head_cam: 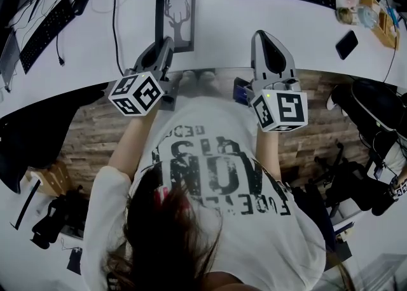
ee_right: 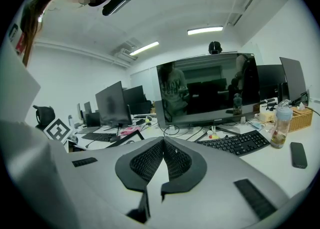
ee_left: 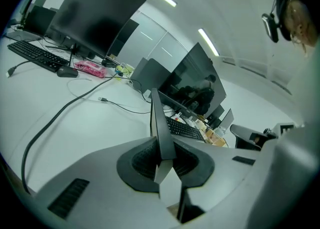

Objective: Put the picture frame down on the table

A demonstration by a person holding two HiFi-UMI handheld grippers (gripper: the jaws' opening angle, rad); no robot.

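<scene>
While the frame (head_cam: pixel 175 15) stands upright at upper centre-left of the head view, the left hand-held gripper (head_cam: pixel 159 54) holds it by its lower corner over the white counter (head_cam: pixel 254 20). Whether its bottom edge touches the counter cannot be told from here. The right hand-held gripper (head_cam: pixel 266 37) sits at centre right, apart from the frame, and a cable (head_cam: pixel 116 29) runs down the counter just left of the frame.

Seen from the left gripper view, the frame (ee_left: pixel 159 118) is edge-on in the middle, tilted slightly, and the left hand-held gripper (ee_left: pixel 164 159) pinches its near edge between the ribbed pads. Bare counter (ee_left: pixel 75 138) lies below and to the left.

From the right gripper view, the right hand-held gripper (ee_right: pixel 162 155) has its jaws pressed together with nothing between them; a monitor (ee_right: pixel 207 90) fills the centre.

The step in hand looks like the set-down itself. Next, the frame likely needs bringing fully onto the counter, clear of the cable, and settling there before the left jaws let go.
</scene>
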